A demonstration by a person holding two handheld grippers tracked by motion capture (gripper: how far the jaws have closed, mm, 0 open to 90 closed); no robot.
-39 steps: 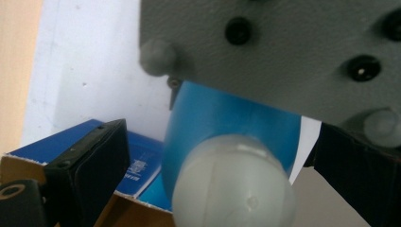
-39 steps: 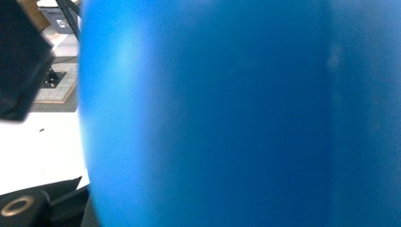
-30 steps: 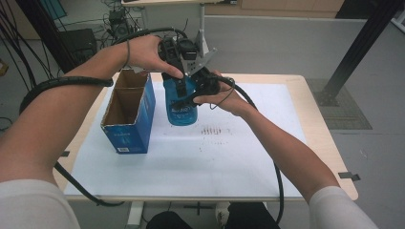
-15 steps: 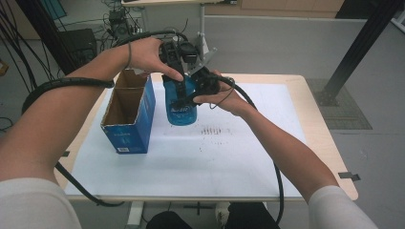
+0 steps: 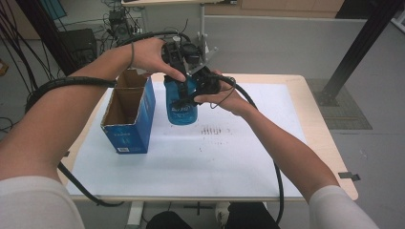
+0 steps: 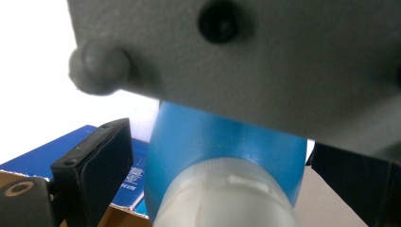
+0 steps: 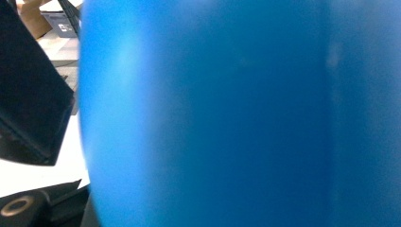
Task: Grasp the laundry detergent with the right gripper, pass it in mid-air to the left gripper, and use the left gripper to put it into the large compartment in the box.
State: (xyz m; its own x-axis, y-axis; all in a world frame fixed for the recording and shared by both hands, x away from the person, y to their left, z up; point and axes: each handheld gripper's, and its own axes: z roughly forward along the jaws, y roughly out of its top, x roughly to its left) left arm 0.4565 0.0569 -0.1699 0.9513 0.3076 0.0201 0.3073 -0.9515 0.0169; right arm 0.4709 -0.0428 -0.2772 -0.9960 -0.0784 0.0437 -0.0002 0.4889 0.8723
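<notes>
Little has shifted since a second ago: your hands and the blue bottle [image 5: 181, 102] stay above the desk [image 5: 239, 157], just beside the open blue box [image 5: 129, 129]. Your right tool [image 5: 193, 93] clamps the bottle's body. Your left tool [image 5: 179, 55] sits over the white neck [image 6: 227, 198], one jaw either side; whether it grips, I can't tell.

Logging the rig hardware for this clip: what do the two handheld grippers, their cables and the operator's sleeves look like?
Both grippers are black. The left gripper trails a thick black ribbed cable along the forearm. The right gripper carries a grey three-cornered plate and a smooth black cable. The jaws are flat black pads fixed with round fasteners. The person wears short white sleeves and a thin dark band on the left wrist.
</notes>
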